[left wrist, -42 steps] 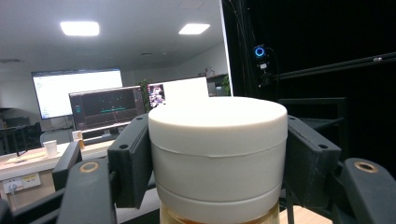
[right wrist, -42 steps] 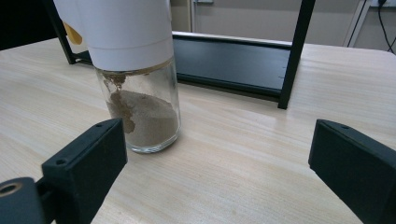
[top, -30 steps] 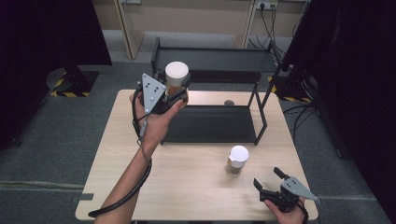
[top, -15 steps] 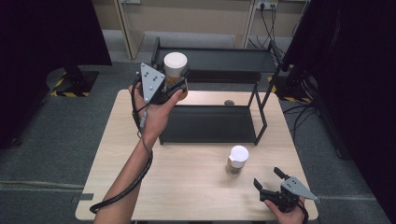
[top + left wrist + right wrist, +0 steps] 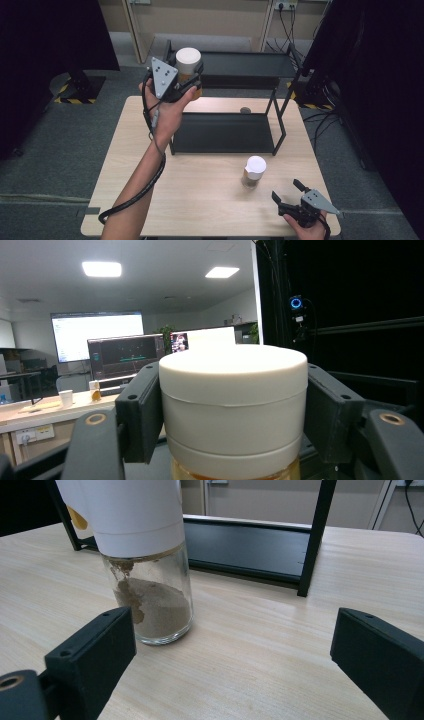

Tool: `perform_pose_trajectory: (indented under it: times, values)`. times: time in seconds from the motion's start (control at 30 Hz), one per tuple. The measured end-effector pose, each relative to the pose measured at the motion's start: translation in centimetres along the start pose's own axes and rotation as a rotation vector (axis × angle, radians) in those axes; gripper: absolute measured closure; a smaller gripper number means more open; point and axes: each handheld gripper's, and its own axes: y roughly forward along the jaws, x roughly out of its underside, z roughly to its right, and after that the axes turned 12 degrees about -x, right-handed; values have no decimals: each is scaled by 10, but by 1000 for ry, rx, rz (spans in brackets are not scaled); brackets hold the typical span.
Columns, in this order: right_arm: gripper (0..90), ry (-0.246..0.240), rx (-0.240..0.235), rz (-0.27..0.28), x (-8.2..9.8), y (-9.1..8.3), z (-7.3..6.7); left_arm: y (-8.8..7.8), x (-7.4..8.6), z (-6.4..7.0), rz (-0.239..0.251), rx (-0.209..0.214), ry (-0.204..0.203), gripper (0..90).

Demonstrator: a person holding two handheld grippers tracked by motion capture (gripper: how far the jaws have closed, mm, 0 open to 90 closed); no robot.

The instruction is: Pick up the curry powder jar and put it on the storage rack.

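Note:
My left gripper (image 5: 191, 82) is shut on a white-lidded jar (image 5: 188, 61) with amber contents, held up in the air at the left end of the black two-tier rack (image 5: 235, 65). In the left gripper view the jar's white lid (image 5: 233, 400) sits clamped between both black pads. A second white-lidded glass jar (image 5: 253, 172) with brown powder stands on the table in front of the rack. My right gripper (image 5: 289, 192) rests open near the table's front right corner, a little right of that jar. In the right gripper view the powder jar (image 5: 147, 575) stands ahead and left of the wide-apart jaws.
The wooden table (image 5: 130, 165) carries the rack, whose lower tray (image 5: 225, 132) lies bare. A small round dark object (image 5: 245, 110) sits on the table behind the tray. Black curtains flank both sides. A cable hangs from the left gripper along the forearm.
The left hand has lifted the jar higher and carried it slightly back toward the rack's top shelf. The right gripper and the powder jar have stayed put.

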Motion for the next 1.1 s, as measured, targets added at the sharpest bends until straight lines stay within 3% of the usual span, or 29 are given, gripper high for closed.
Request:
perform_pose_trajectory:
  times: [0.53, 1.1]
  values:
    - [48, 1, -2, 0, 0, 0, 1, 15, -15, 1, 3, -13, -6, 335]
    - [49, -1, -7, 2, 0, 0, 1, 43, -34, 1, -5, -37, 13, 335]
